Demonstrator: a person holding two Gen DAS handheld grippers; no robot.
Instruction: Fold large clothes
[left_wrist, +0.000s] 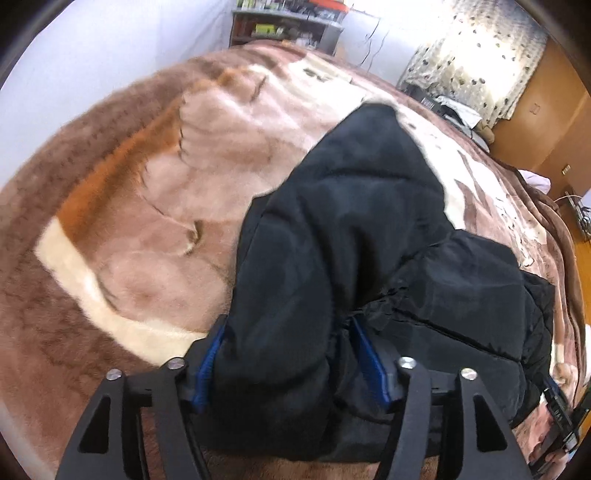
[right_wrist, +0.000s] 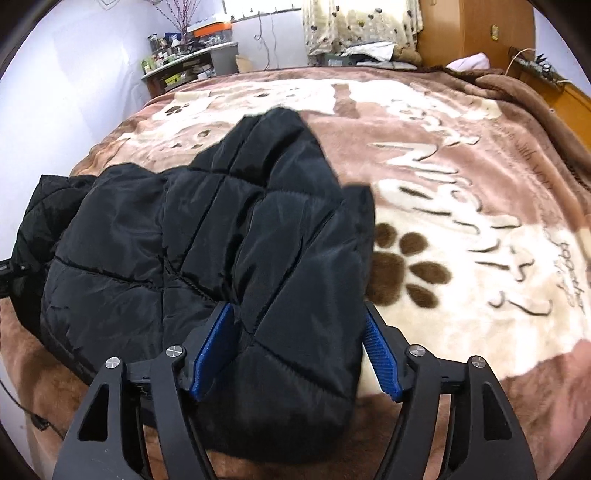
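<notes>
Two grippers each have a thick part of the black padded jacket (right_wrist: 207, 236) between their blue pads, on the near edge of the blanket (right_wrist: 461, 258). The left gripper (left_wrist: 291, 365) looks clamped on its bunch; the right gripper (right_wrist: 295, 354) stands wide, and I cannot tell if it grips. From both, the jacket's long axis runs away toward the blanket's far side.

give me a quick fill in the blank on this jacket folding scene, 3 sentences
1. The quilted jacket is ____ in colour.
2. It lies on a plush blanket printed with brown ____ prints.
3. The pads of the left gripper and of the right gripper are ____ in colour.

Missing words: black; paw; blue
</notes>
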